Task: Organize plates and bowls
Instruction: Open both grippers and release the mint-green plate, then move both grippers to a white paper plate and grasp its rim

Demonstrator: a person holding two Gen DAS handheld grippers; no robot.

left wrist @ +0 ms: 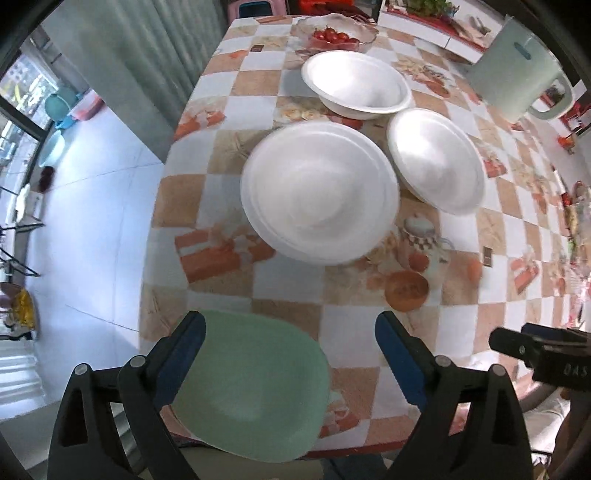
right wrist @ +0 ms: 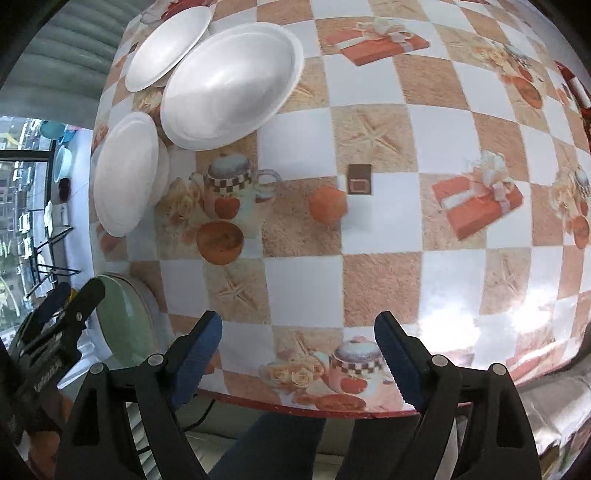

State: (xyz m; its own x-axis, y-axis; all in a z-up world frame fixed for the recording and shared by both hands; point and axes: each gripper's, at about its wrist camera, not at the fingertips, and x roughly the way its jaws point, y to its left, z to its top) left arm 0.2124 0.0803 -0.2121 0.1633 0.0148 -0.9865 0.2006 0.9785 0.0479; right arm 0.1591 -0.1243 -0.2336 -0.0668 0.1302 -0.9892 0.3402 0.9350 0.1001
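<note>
The left gripper (left wrist: 290, 339) hangs over the near edge of the table (left wrist: 480, 236), pointing down, its blue pads spread wide and clasping nothing. Under it, lying flat on the table's near left corner, is a green plate (left wrist: 255, 384); it shows between the two fingers, and the left pad overlaps its rim in the view, though whether pad and plate touch cannot be told. At the right edge of that view the right gripper's (right wrist: 299, 339) black body juts in.

The right gripper is likewise released, jaws wide and empty, above bare checked tablecloth (right wrist: 369, 140) near the table's front edge. In its view the left gripper and the green plate sit at the lower left.

Farther out, near the table's middle, stands a stack of white plates (left wrist: 319, 192). Just to its right and nearly touching is a smaller white plate (left wrist: 436, 160), and beyond them a white bowl (left wrist: 356, 83) sits upright. Behind the bowl is a glass dish of cherry tomatoes (left wrist: 334, 35). A pale jug (left wrist: 517, 70) stands at the far right.
</note>
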